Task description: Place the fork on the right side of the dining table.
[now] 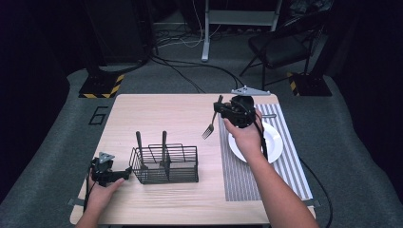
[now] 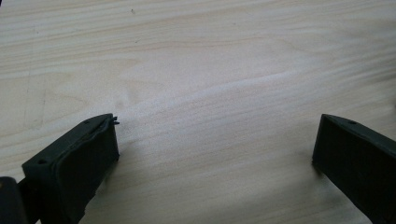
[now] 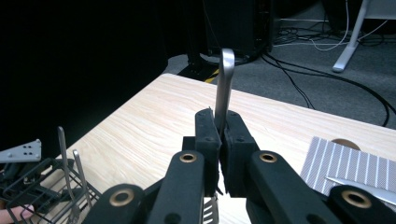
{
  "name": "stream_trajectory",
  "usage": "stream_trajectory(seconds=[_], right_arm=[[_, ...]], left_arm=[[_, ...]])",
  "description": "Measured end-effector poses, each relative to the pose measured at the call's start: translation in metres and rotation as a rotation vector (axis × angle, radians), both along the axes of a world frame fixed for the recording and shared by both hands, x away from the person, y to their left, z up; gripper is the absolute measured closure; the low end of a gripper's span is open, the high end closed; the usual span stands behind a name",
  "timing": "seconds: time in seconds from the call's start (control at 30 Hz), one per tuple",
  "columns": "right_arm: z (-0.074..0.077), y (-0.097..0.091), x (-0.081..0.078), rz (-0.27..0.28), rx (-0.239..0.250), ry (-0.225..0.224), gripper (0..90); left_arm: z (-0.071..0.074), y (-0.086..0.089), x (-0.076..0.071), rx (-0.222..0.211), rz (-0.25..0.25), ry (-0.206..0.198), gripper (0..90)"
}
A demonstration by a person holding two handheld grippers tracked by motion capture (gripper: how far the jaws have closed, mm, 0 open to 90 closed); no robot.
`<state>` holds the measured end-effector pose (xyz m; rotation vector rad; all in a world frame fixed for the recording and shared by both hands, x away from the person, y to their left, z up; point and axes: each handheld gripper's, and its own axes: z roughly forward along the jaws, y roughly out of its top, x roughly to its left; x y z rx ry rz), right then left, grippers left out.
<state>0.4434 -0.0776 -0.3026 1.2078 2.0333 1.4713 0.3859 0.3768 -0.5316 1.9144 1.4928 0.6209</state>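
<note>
- Right gripper [image 1: 219,110] is up over the table [image 1: 157,111] with a fork [image 1: 211,124] pinched between its pads, tines hanging down, handle poking up past the jaws.
- In the right gripper view the jaws are clamped tight on the fork's handle [image 3: 225,81], almost no gap between them.
- That hanging grip looks chosen for a straight drop into the black wire cutlery caddy [image 1: 165,164], which sits well to the left and nearer the person.
- Two utensil handles [image 1: 139,142] already stand upright in the caddy.
- The white plate [image 1: 273,138] rests on the striped placemat [image 1: 247,175], right beneath the right hand.
- Left gripper [image 1: 127,170] sits low, just beside the caddy's left wall, likely to steady it.
- Its jaws stand wide apart over bare wood, holding nothing; left pad [image 2: 88,168] hovers near the tabletop.
</note>
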Motion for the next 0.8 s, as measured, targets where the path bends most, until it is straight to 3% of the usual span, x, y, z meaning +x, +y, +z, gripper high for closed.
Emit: stream_trajectory(seconds=[0.8], right_arm=[[-0.035, -0.022, -0.031, -0.045, 0.012, 0.009, 86.6]], left_arm=[[0.000, 0.000, 0.000, 0.000, 0.001, 0.000, 0.0]])
